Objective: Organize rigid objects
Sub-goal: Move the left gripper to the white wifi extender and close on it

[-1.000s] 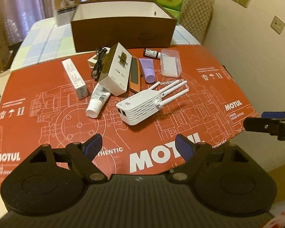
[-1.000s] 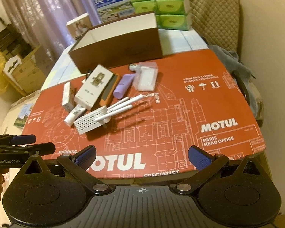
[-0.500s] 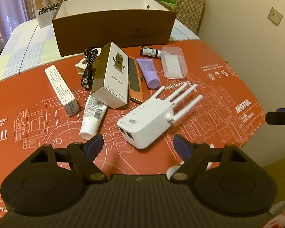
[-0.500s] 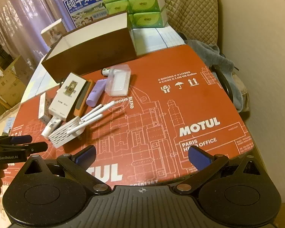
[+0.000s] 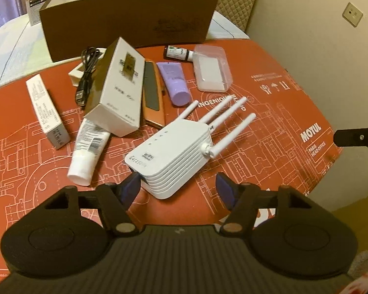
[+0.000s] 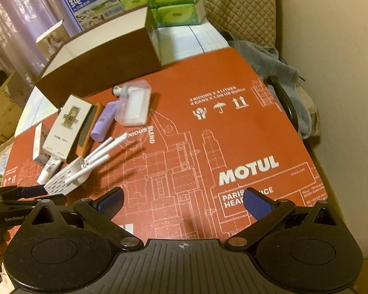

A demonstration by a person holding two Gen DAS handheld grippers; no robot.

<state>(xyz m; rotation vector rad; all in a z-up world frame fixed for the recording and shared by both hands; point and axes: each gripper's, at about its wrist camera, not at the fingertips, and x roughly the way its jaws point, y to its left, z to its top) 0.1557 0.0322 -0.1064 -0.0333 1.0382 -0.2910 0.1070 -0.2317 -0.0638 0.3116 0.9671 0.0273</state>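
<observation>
So the thing in play looks like the white wifi extender, lying flat on the red mat. It sits straight ahead of the left gripper, with its near corner already poking in between the two blue pads. The left pad looks to be touching or very nearly touching the near left corner, while the right pad is clearly apart from the body. The jaws are closing at this moment, so nothing can be called held yet.

The long axis is what matters: the body runs diagonally away from the gripper, near-left to far-right, with the four antennas fanned out at the far end. The grip line is therefore being crossed at an angle, not squarely, so a corner pinch and some twisting should probably be expected.

The right gripper is spread wide with only bare mat between its pads; the extender lies well off to its left, so the left hand is clearly nearer. The brown box sits beyond the clutter, presumably the destination.
</observation>
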